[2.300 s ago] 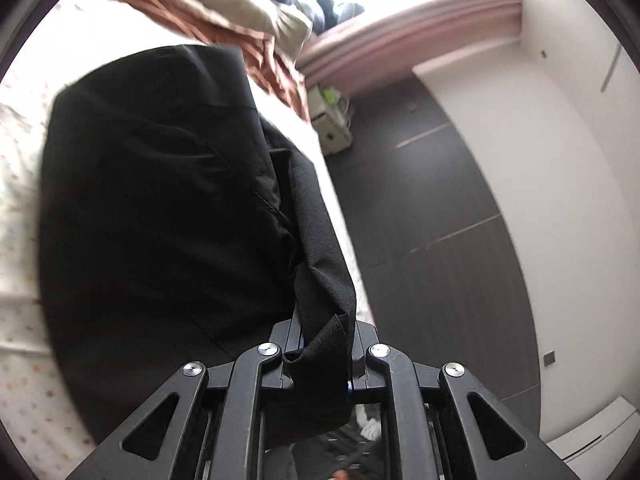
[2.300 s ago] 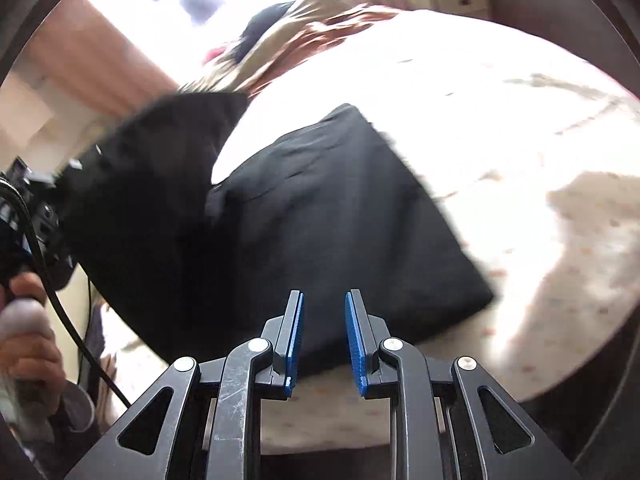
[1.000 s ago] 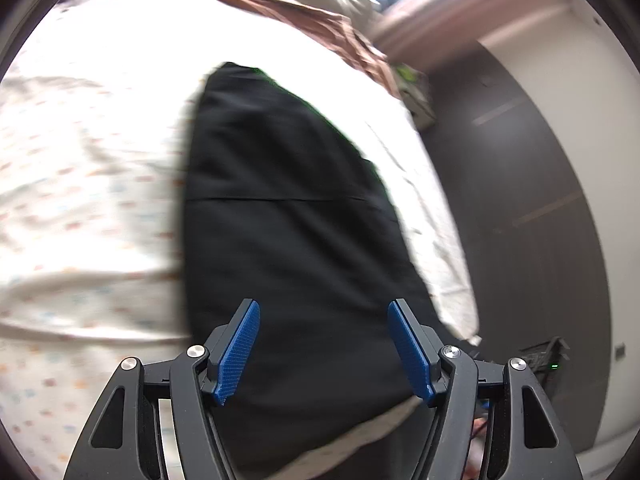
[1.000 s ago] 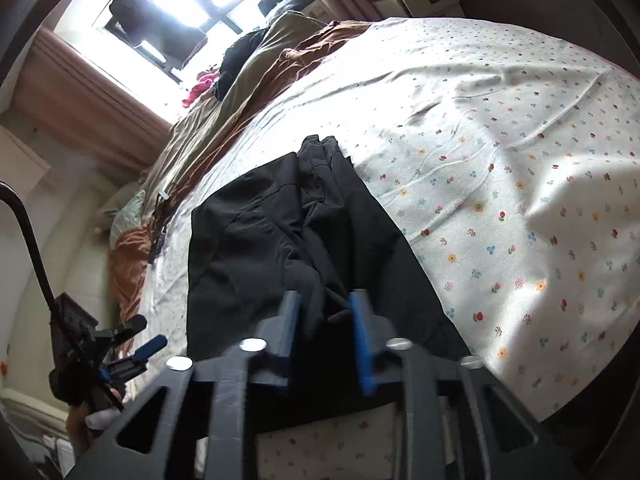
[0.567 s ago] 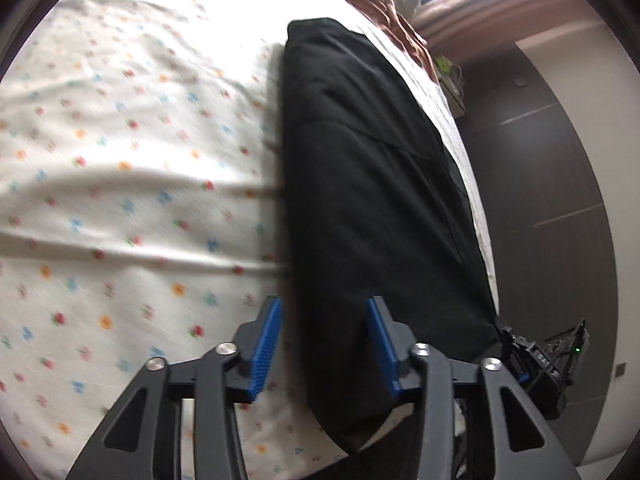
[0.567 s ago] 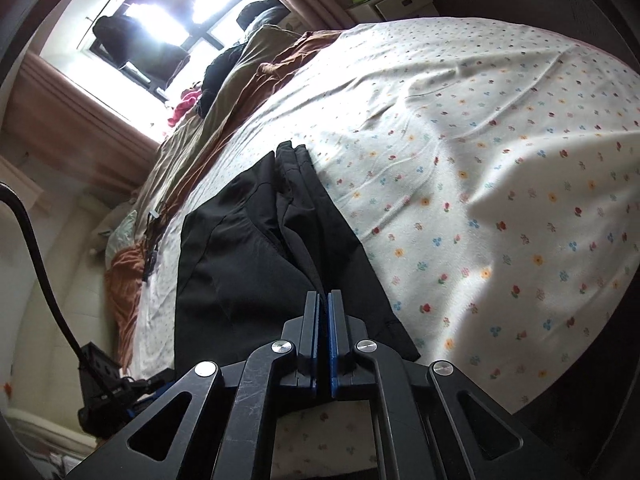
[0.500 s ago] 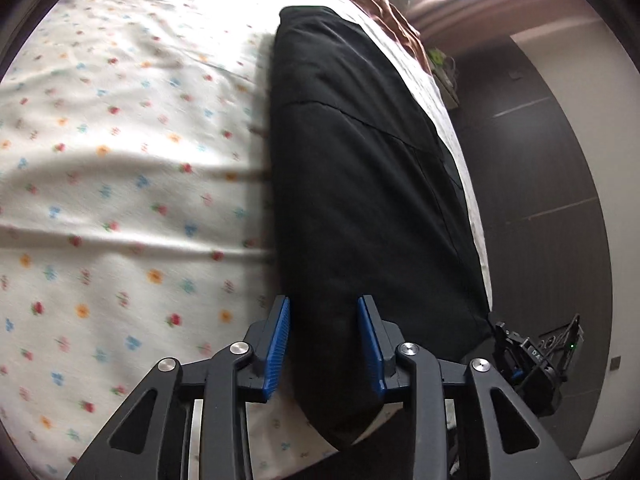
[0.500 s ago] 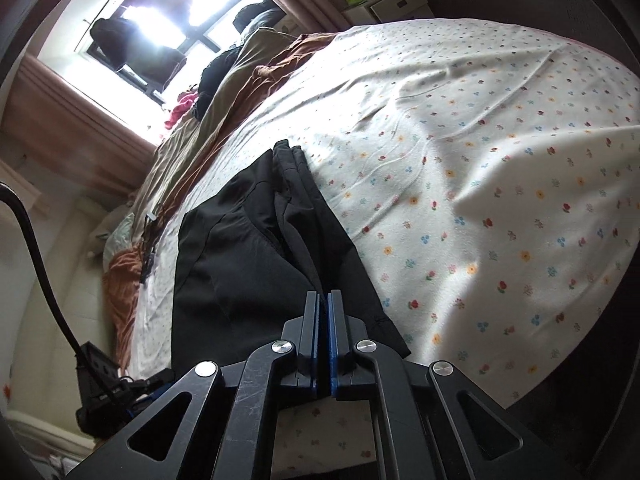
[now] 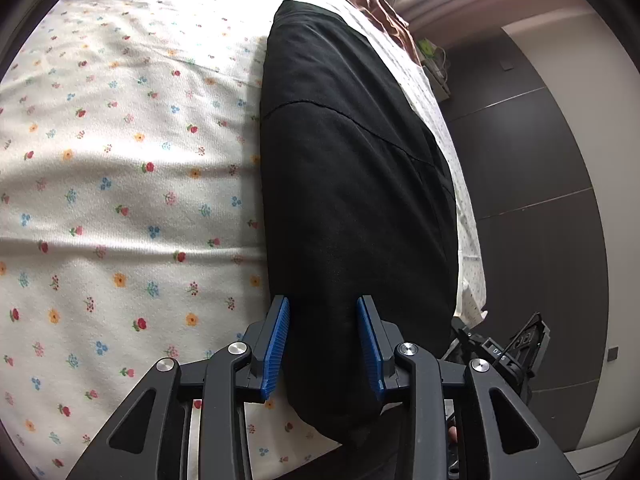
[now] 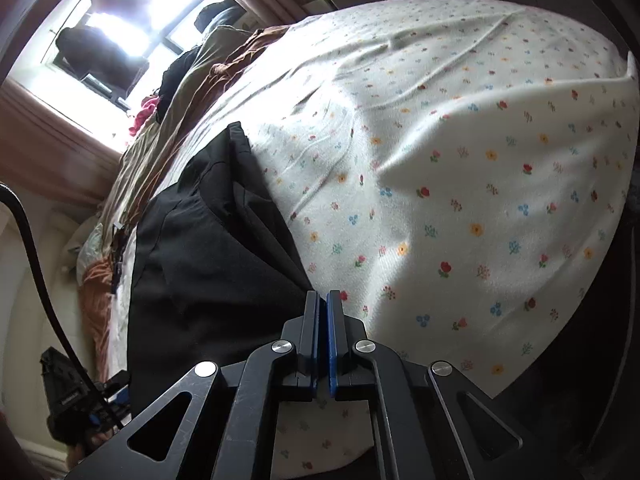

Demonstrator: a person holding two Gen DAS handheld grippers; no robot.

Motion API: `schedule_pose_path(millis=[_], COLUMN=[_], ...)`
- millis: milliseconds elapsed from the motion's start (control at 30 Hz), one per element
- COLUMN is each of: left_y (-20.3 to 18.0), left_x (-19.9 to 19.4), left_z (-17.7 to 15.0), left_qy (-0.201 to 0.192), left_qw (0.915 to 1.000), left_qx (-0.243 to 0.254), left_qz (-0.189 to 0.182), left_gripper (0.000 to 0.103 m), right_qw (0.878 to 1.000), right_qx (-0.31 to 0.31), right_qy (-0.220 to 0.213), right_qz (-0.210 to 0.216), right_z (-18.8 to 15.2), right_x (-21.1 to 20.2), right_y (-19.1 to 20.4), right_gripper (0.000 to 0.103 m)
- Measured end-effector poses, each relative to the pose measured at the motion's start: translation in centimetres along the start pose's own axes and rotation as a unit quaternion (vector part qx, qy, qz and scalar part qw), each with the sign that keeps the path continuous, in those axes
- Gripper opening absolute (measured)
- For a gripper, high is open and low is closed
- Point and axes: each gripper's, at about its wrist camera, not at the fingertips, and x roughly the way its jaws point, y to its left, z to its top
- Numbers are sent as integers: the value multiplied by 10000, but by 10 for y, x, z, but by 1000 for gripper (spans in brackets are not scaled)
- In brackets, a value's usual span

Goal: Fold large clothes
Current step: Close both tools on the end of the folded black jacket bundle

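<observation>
A folded black garment lies lengthwise on the flower-print bed sheet, its near end drooping over the bed's edge. My left gripper straddles that near end. The jaws stand partly closed, both blue pads lie against the dark cloth, and a thick bunch fills the gap. In the right wrist view the same garment lies to the left. My right gripper is shut, pads together, its tips at the garment's near right edge. I see no cloth between the pads.
Brown and beige bedding is heaped at the far end under a bright window. Dark floor runs along the bed's right side, below a pale wall. A black cable hangs at the left.
My left jaws narrowed from wide apart onto the garment's near end and came lower. My right jaws closed fully and came closer to the bed. The garment's corner no longer shows right of them.
</observation>
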Motion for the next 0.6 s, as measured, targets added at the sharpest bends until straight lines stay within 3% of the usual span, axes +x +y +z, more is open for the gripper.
schedule_pose_path(millis=[167,233,333,400,433,500,600], left_y=[1,1,4,5,6,7,10], left_x=[-4,-2,0,0,0,0,3], left_z=[3,8,15,21,24,32,45], left_qy=[-36,-69,-77,-123,-152,-228,-280], left_qw=[10000,9999,10000,9998,9997,9996,9994], left_qx=[42,65,23,34,36,3,-43], left_qz=[-35,35,53,121,174,185,192], left_gripper=[36,36,39,45,51,57,57], right_qw=[9999,9991,9978,9983,9984,9978,9964], right_qx=[-47,-184,-336,-434,-459,-603,-802], right_qy=[96,295,273,173,146,145,245], right_qz=[15,-225,-505,-349,-286,-227,-86], right_z=[6,5,12,24,30,44,61], right_x=[-5,3,-1,-7,-9,-7,5], right_y=[0,2,3,7,11,22,42], right_gripper=[2,3,23,52,58,62,62])
